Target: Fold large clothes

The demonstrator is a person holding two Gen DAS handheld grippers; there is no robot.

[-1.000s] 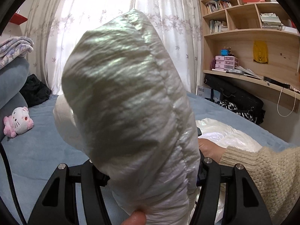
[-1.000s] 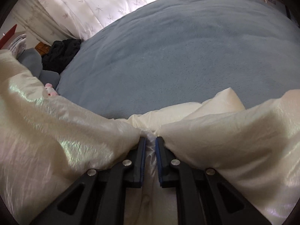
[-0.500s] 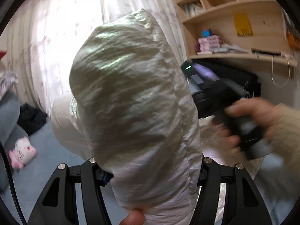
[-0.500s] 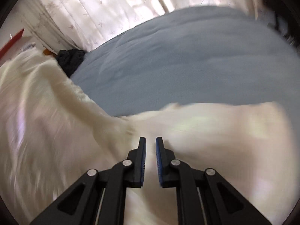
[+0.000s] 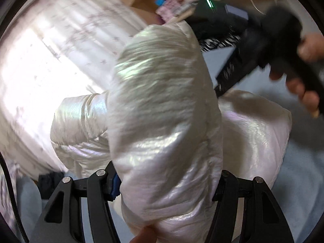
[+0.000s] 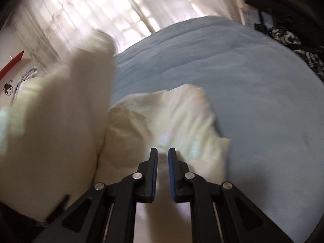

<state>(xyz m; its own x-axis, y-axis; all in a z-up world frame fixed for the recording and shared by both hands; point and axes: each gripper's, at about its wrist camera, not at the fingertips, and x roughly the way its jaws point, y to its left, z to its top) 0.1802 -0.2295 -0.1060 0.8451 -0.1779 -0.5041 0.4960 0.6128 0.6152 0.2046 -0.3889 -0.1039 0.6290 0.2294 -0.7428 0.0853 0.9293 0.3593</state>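
A thick roll of the jacket (image 5: 162,121) is clamped between the wide-set jaws of the left gripper (image 5: 166,184), raised above the bed (image 6: 232,85). The right gripper (image 6: 162,174) is narrowed, apparently with nothing held, though blur hides detail. The slick padding could slip free, and the loose bulk could be dragged askew.

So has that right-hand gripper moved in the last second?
Yes. The right gripper has lifted off the white puffer jacket and risen; against the blue bedspread, the jacket now lies lower and farther away.
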